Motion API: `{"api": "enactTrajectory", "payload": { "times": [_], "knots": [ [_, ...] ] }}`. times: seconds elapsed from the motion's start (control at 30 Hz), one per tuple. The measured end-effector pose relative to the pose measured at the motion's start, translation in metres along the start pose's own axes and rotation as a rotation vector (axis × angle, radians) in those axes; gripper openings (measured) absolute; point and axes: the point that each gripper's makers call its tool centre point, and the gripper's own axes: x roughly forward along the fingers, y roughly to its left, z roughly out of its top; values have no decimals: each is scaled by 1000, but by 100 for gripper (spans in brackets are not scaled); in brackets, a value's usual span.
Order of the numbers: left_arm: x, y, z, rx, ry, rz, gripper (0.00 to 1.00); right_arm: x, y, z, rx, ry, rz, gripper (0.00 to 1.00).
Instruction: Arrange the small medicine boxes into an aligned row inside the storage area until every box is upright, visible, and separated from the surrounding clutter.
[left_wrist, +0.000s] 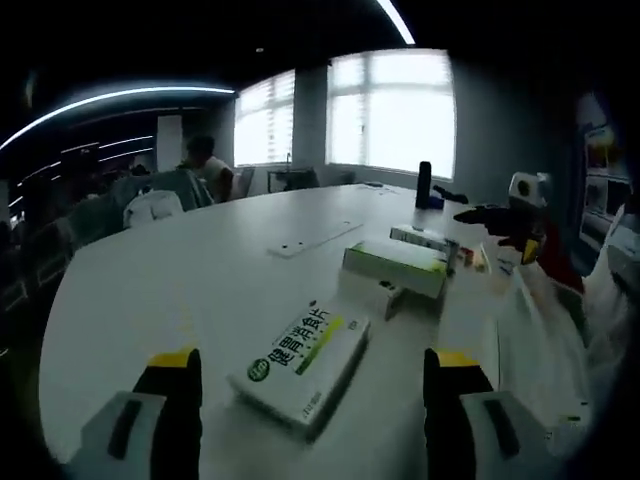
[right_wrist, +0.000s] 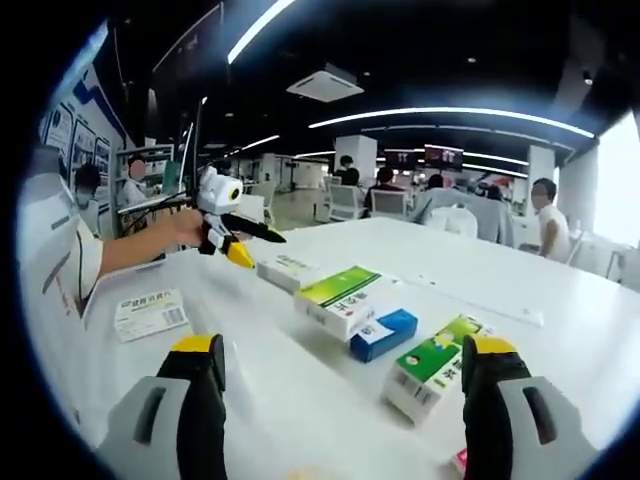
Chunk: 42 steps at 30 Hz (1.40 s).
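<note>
**Cardboard medicine boxes lying flat on a white table**

The white-and-green box (left_wrist: 300, 368) is a flat cardboard carton with printed characters, lying on its broad face. Farther up sits a green-topped box (left_wrist: 397, 264). In the right gripper view a green-and-white box (right_wrist: 340, 298) touches a small blue box (right_wrist: 384, 334); another green box (right_wrist: 434, 366) lies lower right.

The table (left_wrist: 180, 270) is smooth, white and rounded, in an open office with bright windows and ceiling strip lights.

The left gripper (left_wrist: 310, 385) stands wide open, empty, the carton between its jaws. The right gripper (right_wrist: 345, 375) is likewise spread and empty, boxes just ahead.
</note>
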Motion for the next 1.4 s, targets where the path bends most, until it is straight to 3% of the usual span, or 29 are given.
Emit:
{"api": "enactTrajectory", "payload": {
  "times": [0.53,0.67,1.1,1.4],
  "knots": [
    [9,-11,-16,10,56,-62,90,-2,-3,1,1,-5,-10,96],
    [5,-26,-16,34,70,-136,79,-3,-3,2,-6,-6,-13,96],
    [11,-17,-21,23,65,-85,76,-3,-2,3,-8,-7,-9,95],
    [20,-11,-34,41,103,-55,74,-2,0,2,-11,-1,-6,95]
  ]
}}
